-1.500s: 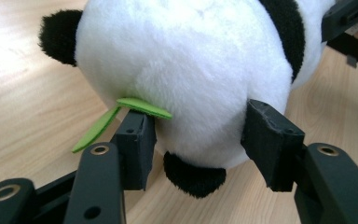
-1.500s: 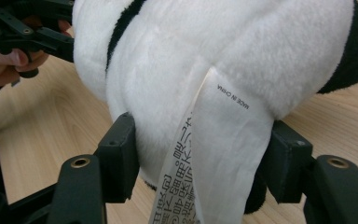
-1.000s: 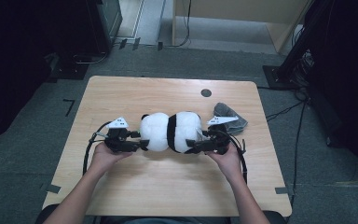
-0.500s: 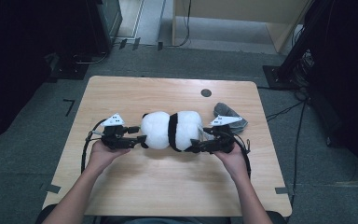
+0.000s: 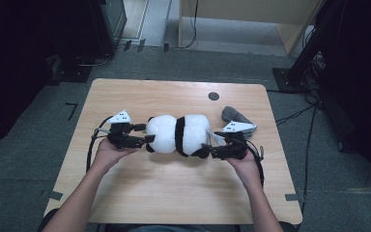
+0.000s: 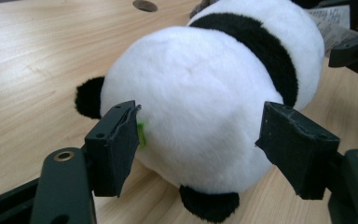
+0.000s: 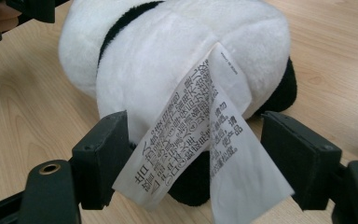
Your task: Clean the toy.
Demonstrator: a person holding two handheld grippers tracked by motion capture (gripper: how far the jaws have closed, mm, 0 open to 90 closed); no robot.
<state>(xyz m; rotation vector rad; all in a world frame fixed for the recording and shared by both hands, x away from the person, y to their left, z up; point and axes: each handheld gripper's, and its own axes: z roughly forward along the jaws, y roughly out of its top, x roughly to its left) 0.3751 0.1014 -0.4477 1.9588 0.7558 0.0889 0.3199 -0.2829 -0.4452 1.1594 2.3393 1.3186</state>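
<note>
Panda [image 5: 178,134] lies on table [image 5: 125,193]. Left gripper [image 5: 147,134] jaws apart, just been opening, panda between them unpressed. Right gripper [image 5: 207,150] jaws apart around tag [image 7: 200,135].

Wooden table [image 5: 140,193] bears plush panda [image 5: 178,134], perhaps grey cloth [image 5: 234,115].

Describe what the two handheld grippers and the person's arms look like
Both the left gripper and the right gripper are black, each with two blocky black jaws whose arms show round bolt holes. Each carries a pale grey three-cornered plate with small dark marks on top, and a black cable loops back from each along the hand. The person's forearms are bare, with no sleeves in sight.
</note>
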